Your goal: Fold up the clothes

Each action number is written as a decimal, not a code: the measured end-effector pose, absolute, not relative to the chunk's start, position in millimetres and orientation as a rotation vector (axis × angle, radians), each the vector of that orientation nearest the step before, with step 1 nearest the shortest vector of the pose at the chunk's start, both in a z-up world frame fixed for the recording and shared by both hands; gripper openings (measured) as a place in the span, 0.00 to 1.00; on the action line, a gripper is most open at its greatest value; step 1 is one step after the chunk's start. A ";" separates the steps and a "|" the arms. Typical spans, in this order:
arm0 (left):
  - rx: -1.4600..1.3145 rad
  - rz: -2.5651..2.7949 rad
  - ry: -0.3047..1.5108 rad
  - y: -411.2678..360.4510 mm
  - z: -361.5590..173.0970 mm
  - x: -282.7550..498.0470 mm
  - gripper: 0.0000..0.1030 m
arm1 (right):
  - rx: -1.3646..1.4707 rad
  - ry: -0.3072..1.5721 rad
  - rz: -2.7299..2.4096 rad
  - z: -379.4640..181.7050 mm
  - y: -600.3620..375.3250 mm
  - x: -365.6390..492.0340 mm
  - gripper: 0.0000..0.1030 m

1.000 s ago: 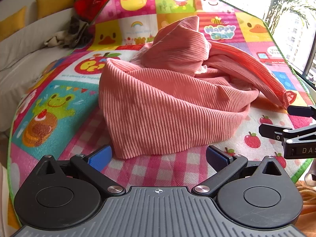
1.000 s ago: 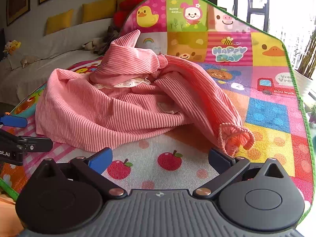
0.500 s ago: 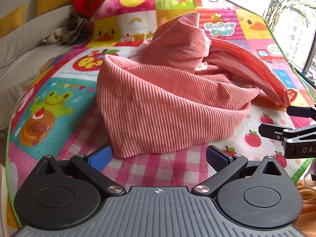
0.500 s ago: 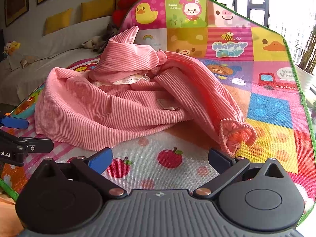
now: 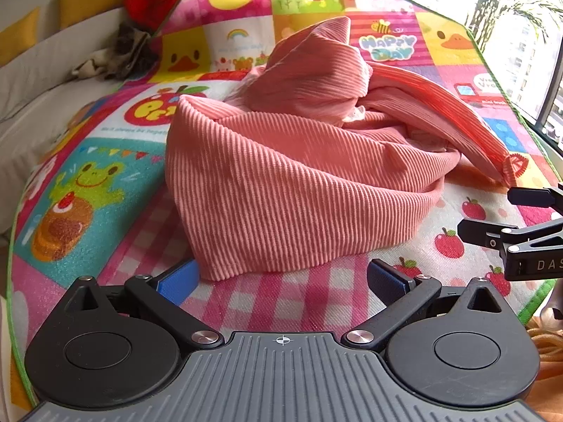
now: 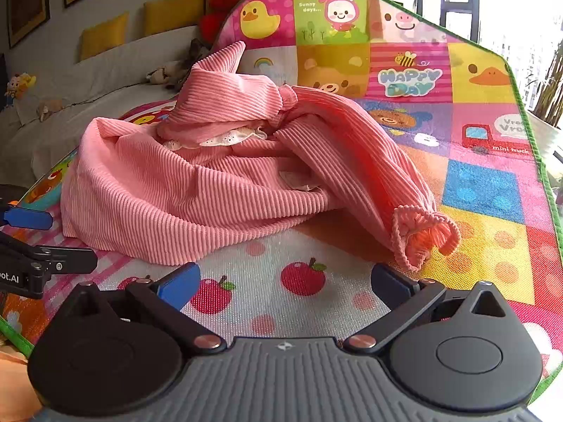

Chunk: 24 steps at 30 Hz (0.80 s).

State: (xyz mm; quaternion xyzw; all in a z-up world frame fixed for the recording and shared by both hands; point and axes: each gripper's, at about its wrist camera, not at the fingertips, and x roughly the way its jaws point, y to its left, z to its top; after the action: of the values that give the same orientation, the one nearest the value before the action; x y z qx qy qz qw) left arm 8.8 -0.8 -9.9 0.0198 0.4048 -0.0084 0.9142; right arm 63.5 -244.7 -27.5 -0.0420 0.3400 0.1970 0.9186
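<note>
A pink ribbed garment [image 5: 299, 183] lies crumpled in a heap on a colourful cartoon play mat [image 5: 105, 176]. It also shows in the right wrist view [image 6: 197, 197], with a sleeve cuff [image 6: 422, 235] at the front right and white lace trim [image 6: 225, 139] inside. My left gripper [image 5: 281, 277] is open and empty, its blue fingertips just short of the garment's near hem. My right gripper [image 6: 285, 281] is open and empty, its right fingertip close to the cuff. Each gripper shows at the edge of the other's view.
A white sofa [image 6: 88, 88] with yellow cushions [image 6: 105, 35] stands to the left of the mat, with small toys and a crumpled cloth [image 5: 116, 56] on it. A window [image 5: 520, 17] is at the right. The mat's green edge [image 6: 549, 183] runs along the right.
Both grippers have moved a little forward towards the garment, which looms larger. The garment itself has not moved. Both grippers stay open.
</note>
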 end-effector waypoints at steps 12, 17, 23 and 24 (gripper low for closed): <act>0.021 0.022 0.787 9.7 -0.6 17.3 1.00 | -0.096 0.698 0.431 -20.5 -246.3 71.6 1.00; -0.003 -0.077 0.652 9.9 37.1 55.0 1.00 | -0.050 0.661 0.445 4.5 -250.6 115.4 1.00; 0.088 -0.155 0.608 -20.2 42.5 118.9 1.00 | 0.107 0.760 0.384 -15.8 -269.1 170.6 1.00; 0.096 -0.171 0.611 -24.4 40.0 128.0 1.00 | 0.133 0.775 0.379 -20.7 -273.3 173.9 1.00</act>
State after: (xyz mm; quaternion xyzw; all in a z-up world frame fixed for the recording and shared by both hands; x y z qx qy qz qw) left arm 128.0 -24.4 40.0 0.0473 0.3002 -0.0842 0.9490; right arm 173.9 -273.3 -20.7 0.0645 0.3752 0.1837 0.9063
